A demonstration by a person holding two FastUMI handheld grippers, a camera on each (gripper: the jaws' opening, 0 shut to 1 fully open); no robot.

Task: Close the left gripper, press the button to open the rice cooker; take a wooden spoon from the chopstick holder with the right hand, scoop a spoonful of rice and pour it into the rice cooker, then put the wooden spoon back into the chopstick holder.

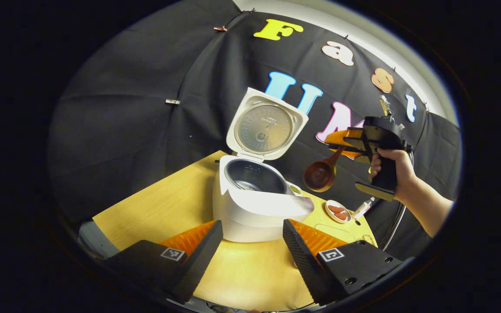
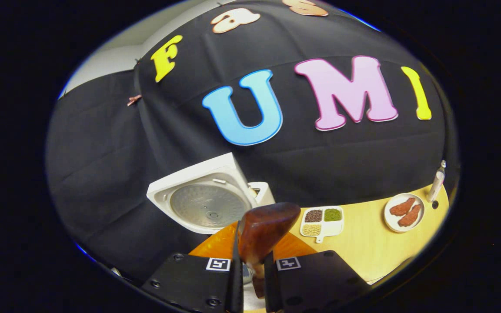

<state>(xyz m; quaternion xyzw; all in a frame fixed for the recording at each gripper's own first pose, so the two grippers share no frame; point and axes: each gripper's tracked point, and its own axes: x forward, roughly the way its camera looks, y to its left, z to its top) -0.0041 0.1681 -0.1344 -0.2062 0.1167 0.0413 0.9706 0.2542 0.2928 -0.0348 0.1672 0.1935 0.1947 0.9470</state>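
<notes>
Holding the dark brown wooden spoon (image 1: 321, 174) pinched by its handle, the right gripper (image 1: 349, 143) hovers at three o'clock of the open white rice cooker (image 1: 255, 204), the left gripper (image 1: 250, 243) gaping empty; scooping rice from the compartment dish (image 2: 322, 221) seems next.

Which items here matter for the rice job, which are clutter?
Job:
white rice cooker, lid open
brown wooden spoon, clamped in right gripper
white divided grain dish

Clutter:
round white plate of reddish pieces
small white bottle
</notes>
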